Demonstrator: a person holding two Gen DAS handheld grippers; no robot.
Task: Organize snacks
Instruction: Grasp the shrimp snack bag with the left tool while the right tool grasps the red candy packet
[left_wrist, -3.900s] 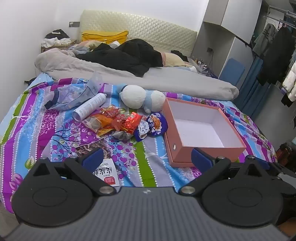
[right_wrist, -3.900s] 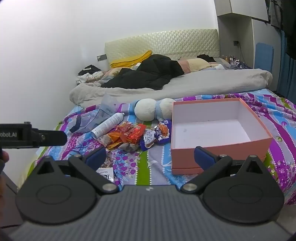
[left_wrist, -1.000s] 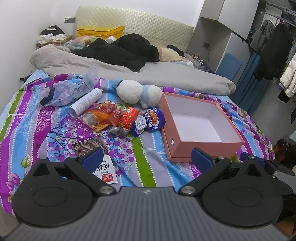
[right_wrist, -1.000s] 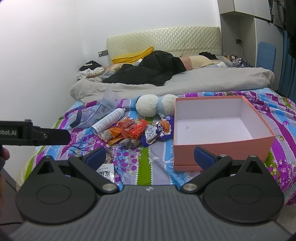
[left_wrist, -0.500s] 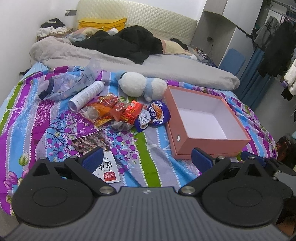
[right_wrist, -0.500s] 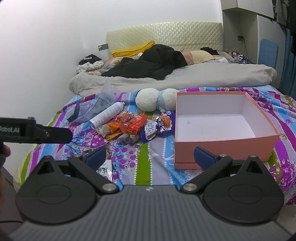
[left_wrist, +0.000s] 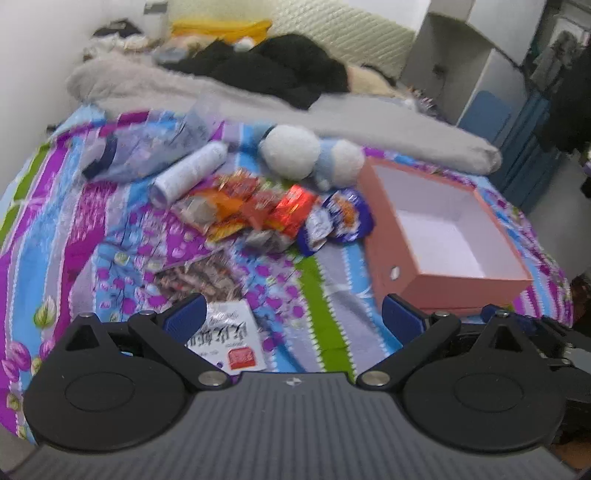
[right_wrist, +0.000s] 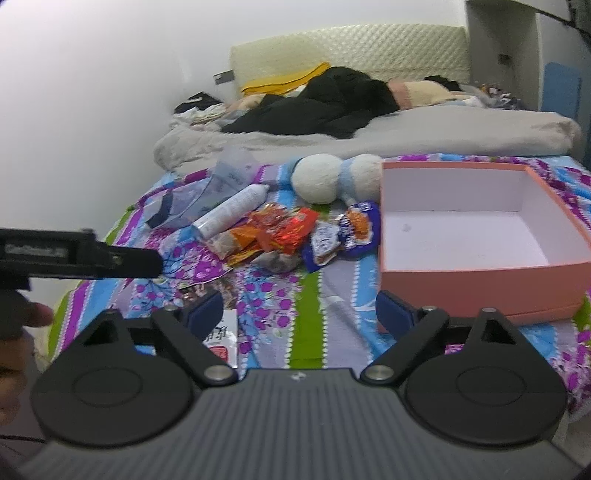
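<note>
Here, bare striped bedspread (left_wrist: 314, 288) between snack heap (left_wrist: 266, 210) and open box (left_wrist: 439, 236).

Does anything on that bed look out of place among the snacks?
Yes. A white spray can lies on its side and a plush toy sits right against the snack packets, while the pink box beside them is empty.

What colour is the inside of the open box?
White inside the box, clearest in the right wrist view.
</note>
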